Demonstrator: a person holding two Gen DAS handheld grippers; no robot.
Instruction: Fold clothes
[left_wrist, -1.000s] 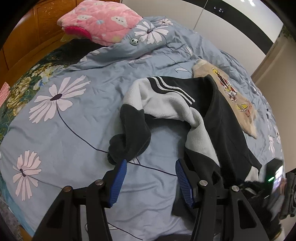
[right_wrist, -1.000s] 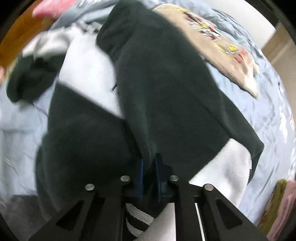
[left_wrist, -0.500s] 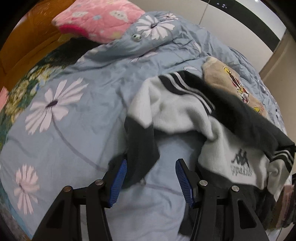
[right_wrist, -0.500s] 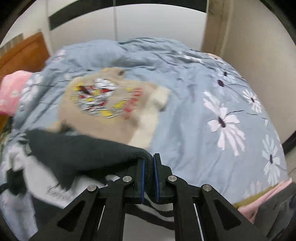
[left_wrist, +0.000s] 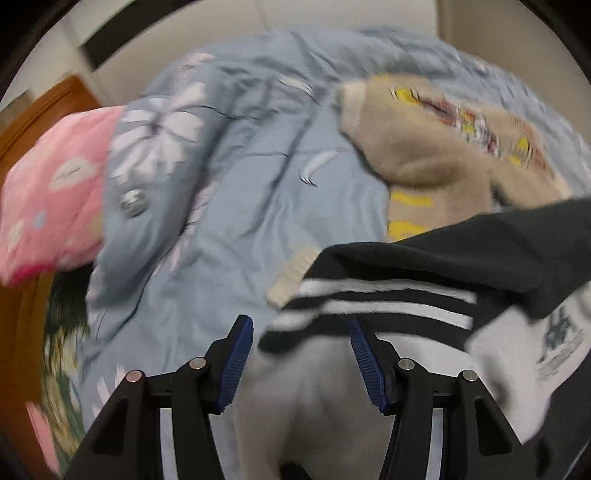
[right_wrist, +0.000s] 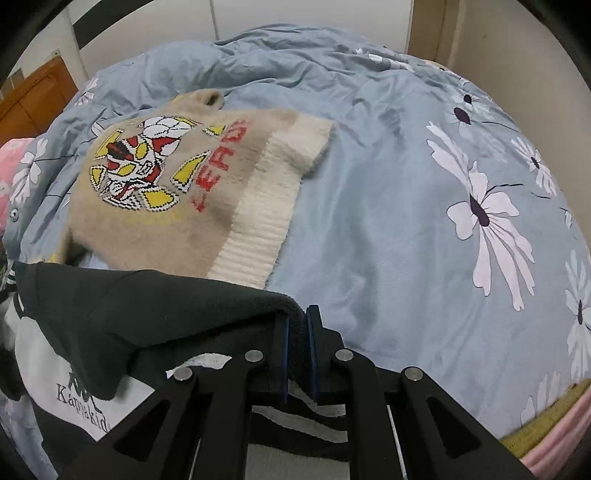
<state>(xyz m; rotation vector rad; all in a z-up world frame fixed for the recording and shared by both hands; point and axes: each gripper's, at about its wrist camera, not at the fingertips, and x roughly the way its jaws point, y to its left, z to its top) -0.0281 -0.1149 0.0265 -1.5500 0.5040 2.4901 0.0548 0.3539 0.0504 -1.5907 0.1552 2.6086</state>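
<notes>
A black and white fleece jacket (left_wrist: 424, 266) with white stripes hangs lifted over the blue floral duvet (left_wrist: 258, 192). My right gripper (right_wrist: 296, 323) is shut on the jacket's dark edge (right_wrist: 147, 306) and holds it up. My left gripper (left_wrist: 301, 354) is open, and the jacket's striped hem and white fleece lie between its blue pads (left_wrist: 236, 358); I cannot tell whether they touch the cloth. A beige knitted sweater (right_wrist: 177, 184) with a cartoon print lies flat on the duvet (right_wrist: 406, 221) behind the jacket; it also shows in the left wrist view (left_wrist: 443, 155).
A pink quilted pillow (left_wrist: 51, 192) lies at the left by the wooden headboard (left_wrist: 40, 110). A pink and yellow cloth (right_wrist: 546, 432) lies at the bed's right edge. White wardrobe doors (right_wrist: 258, 18) stand behind the bed.
My right gripper has lifted the jacket edge up and across the bed. My left gripper has moved forward from the sleeve to the striped hem and stays open.
</notes>
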